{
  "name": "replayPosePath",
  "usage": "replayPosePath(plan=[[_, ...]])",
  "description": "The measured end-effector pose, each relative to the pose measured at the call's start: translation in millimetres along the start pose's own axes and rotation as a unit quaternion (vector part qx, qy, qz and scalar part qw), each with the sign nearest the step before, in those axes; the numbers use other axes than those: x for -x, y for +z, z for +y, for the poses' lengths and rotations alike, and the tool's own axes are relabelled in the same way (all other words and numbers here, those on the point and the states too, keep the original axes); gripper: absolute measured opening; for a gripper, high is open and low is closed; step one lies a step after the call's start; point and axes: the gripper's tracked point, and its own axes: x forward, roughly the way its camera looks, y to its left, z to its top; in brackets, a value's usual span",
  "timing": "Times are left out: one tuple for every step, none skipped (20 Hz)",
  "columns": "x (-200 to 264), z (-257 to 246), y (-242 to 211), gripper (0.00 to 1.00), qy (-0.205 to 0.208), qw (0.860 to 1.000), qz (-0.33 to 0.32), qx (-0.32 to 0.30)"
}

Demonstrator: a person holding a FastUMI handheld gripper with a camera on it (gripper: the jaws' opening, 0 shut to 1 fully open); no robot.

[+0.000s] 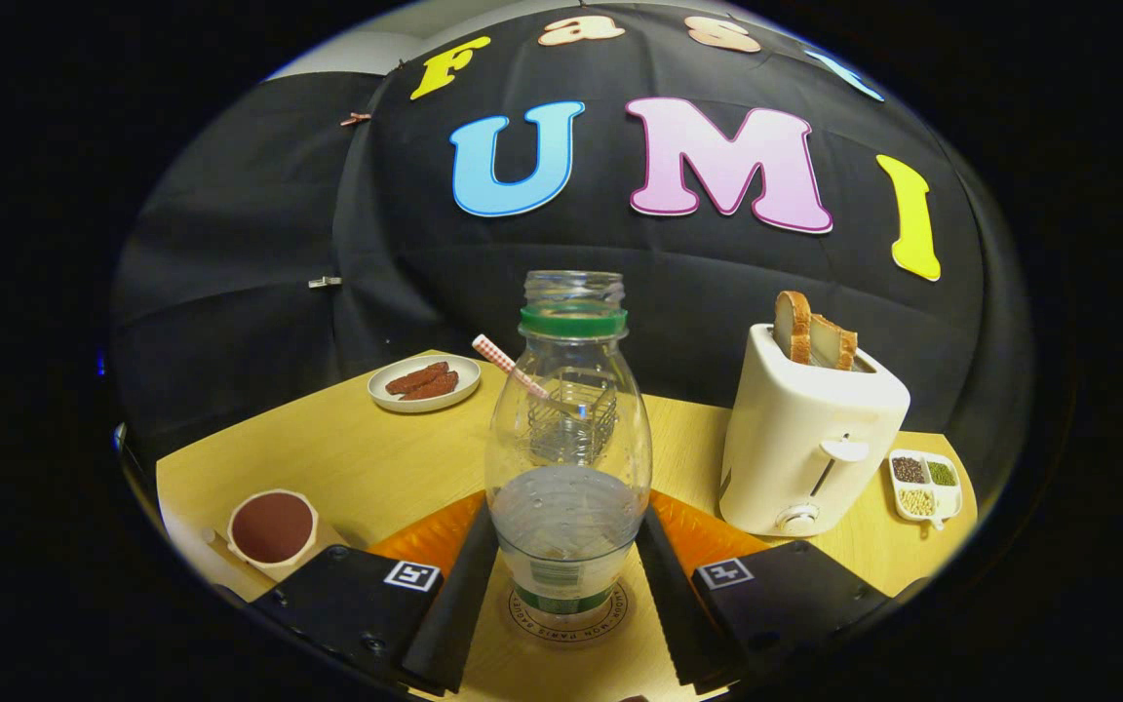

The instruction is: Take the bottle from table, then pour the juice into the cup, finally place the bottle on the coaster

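A clear plastic bottle with a green neck ring and no cap stands upright between my fingers, its lower part holding clear liquid. It rests on a round coaster with a printed ring. My gripper has both fingers against the bottle's lower sides, shut on it. A cream cup with a dark reddish-brown inside sits on the table to the left of the left finger. Beyond the bottle, seen through it, stands a glass with a red-checked straw.
A white toaster with two bread slices stands to the right, beyond the right finger. A small divided dish of grains lies right of it. A plate of brown pieces sits far left on the wooden table.
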Motion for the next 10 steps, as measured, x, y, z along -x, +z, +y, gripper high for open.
replayPosePath(plan=[[3.1, -0.4, -4.4, 0.90, -0.001, 1.000, 0.003, -0.004], [5.6, -1.5, -2.0, 0.93, -0.002, 1.000, 0.005, -0.006], [7.5, -2.6, 0.7, 0.97, -0.004, 1.000, 0.004, -0.005], [9.0, -4.6, 3.4, 0.97, -0.007, 1.000, 0.002, -0.002], [11.8, -5.9, 5.8, 0.97, -0.009, 1.000, 0.001, 0.001], [14.6, -6.6, 9.4, 0.97, -0.011, 1.000, -0.001, 0.003], [19.2, -6.9, 10.5, 0.97, -0.011, 1.000, -0.002, 0.004], [22.4, -6.3, 11.6, 0.97, -0.009, 1.000, 0.000, 0.004], [28.0, -4.6, 13.5, 0.97, -0.006, 1.000, 0.003, 0.003], [32.8, -3.3, 15.2, 0.97, -0.003, 1.000, 0.004, 0.004]])
